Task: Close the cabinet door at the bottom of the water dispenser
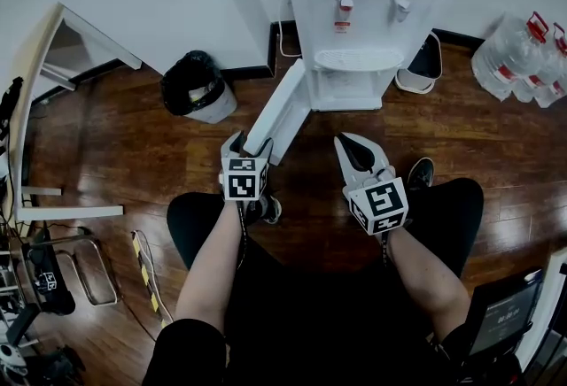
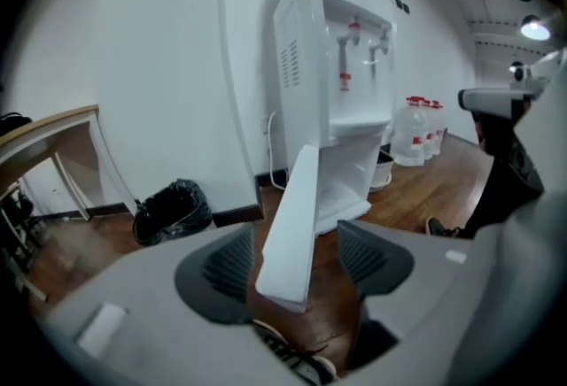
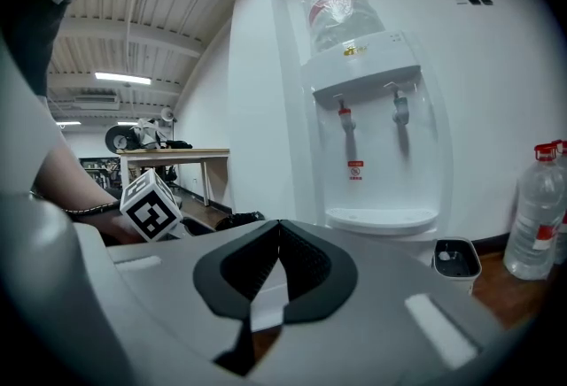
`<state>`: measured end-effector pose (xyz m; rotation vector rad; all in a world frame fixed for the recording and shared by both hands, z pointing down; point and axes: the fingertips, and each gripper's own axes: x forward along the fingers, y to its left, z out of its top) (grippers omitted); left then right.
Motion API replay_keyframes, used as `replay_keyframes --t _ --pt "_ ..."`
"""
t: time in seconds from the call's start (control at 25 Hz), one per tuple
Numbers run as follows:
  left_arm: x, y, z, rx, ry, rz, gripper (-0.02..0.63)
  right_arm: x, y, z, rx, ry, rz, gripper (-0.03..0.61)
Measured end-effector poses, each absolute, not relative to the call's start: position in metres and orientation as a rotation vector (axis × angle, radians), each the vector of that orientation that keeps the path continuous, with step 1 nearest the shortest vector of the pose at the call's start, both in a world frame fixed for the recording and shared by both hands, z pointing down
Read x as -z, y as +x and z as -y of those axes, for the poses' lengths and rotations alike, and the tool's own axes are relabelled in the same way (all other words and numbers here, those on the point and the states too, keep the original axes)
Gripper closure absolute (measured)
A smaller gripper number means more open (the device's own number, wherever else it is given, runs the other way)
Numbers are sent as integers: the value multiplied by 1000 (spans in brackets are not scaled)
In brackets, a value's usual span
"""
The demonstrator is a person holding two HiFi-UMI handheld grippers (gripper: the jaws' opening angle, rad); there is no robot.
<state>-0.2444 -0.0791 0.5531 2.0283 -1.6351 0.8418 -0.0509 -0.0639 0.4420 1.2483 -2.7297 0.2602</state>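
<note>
Currently we hold the left gripper [image 1: 248, 143] with its jaws wide apart, and the free edge of the cabinet door [image 1: 279, 110] stands between them. In the left gripper view the door [image 2: 297, 216] rises as a white slab in the gap of the left gripper [image 2: 292, 262]. It lies nearer the left-hand pad [image 2: 226, 265] than the other, with floor showing on its far side. We cannot tell whether either pad actually touches it.

Our right gripper [image 1: 356, 150] has its jaws brought together. In the right gripper view the tips of the right gripper [image 3: 279, 234] meet in a point with nothing clamped between them.

Both of our forearms reach forward from the near edge of the wooden floor [image 1: 106, 163], bare, with the marker cubes turned up toward the head camera. The right gripper hangs apart from the door, level with the left one.

The door is swung out from the left side of the base of the water dispenser [image 1: 363, 12], which stands against the wall at the floor's far edge. A black-bagged bin [image 1: 197, 88] sits to the dispenser's left at the same edge. Water bottles [image 1: 523, 57] stand at the far right corner, and a table [image 1: 40, 65] runs along the left edge.
</note>
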Motion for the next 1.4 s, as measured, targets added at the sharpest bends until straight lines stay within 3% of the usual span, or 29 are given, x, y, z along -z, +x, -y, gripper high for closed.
replay_keyframes --t 0.12,0.16,0.2,0.4,0.72,0.96,1.12,1.4 --pt "-587 -255 77 -912 1884 1580 304 -450 -48 77 -293 1271 2706 574" --pt "-597 -257 75 -914 1848 1557 313 -453 -47 82 -306 1277 2697 574" --pt "-603 -257 72 -916 1826 1537 368 -456 -46 86 -323 1283 2689 574" --pt "-608 -224 51 -981 1867 1408 391 -469 -43 98 -440 1309 2660 574" --pt "-606 -148 29 -862 1950 1253 360 -499 -45 84 -461 1245 2595 574" --pt "-604 -100 22 -855 1983 1103 324 -559 3 67 -618 1263 2400 574" --pt "-602 -63 27 -897 2058 1024 354 -604 26 47 -746 1190 2258 574" --pt "-601 -8 50 -832 2103 945 345 -630 32 17 -737 996 2192 574"
